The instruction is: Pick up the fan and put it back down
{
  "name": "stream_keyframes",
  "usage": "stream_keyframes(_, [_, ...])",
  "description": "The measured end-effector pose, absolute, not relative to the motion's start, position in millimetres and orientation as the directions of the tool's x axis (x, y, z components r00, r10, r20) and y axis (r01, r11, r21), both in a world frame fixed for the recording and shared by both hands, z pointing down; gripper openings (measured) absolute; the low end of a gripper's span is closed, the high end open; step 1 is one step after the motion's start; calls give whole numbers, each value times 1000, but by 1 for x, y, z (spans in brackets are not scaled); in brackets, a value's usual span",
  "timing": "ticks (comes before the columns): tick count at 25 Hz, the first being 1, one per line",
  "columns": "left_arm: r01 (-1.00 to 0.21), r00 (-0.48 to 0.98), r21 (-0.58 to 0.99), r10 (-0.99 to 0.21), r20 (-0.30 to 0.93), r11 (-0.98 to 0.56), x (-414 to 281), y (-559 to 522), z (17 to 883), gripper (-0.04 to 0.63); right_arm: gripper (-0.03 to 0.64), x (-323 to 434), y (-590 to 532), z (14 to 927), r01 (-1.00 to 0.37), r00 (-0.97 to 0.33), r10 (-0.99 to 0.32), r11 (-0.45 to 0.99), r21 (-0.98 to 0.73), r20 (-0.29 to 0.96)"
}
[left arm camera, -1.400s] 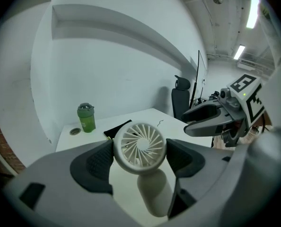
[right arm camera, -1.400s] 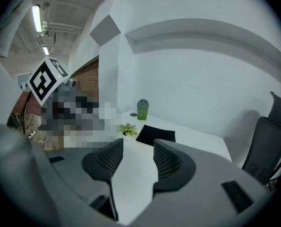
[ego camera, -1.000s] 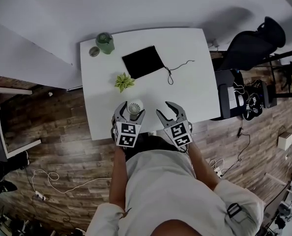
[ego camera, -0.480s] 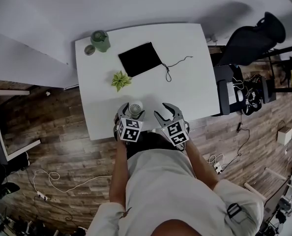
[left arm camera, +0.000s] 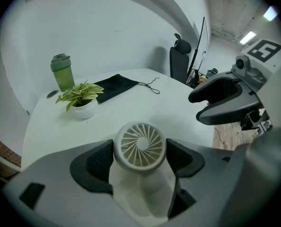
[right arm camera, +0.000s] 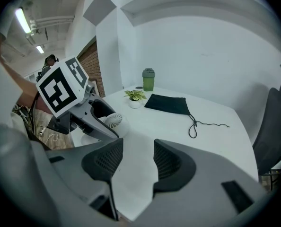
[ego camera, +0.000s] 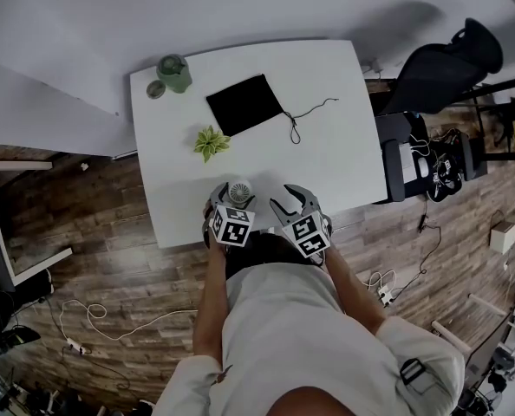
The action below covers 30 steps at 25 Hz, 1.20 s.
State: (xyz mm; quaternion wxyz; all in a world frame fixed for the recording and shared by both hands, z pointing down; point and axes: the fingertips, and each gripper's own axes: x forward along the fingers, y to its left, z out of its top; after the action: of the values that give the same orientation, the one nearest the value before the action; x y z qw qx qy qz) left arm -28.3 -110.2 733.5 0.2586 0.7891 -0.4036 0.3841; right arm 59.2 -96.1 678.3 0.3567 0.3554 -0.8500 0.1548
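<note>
Left gripper view, lower centre: my left gripper (left arm camera: pixel 140 161) clamps the fan (left arm camera: pixel 139 144); I'd lower it upright, gently; right gripper (right arm camera: pixel 136 162) gapes empty.

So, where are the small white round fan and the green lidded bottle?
small white round fan (left arm camera: pixel 139 144), left gripper view, grille centre.
green lidded bottle (left arm camera: pixel 62 77), left gripper view, its body.

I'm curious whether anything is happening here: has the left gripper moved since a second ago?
Yes, slightly: the left gripper, holding the fan, has shifted farther in from the table's near edge.
</note>
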Motion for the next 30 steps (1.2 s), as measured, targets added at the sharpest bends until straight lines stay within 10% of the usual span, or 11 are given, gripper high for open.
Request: stream_keyframes(30, [-814,498,163,-526,690,-558,-39,-127,686,356,216,53,-114,651,-763,-465,-570,646,20,677])
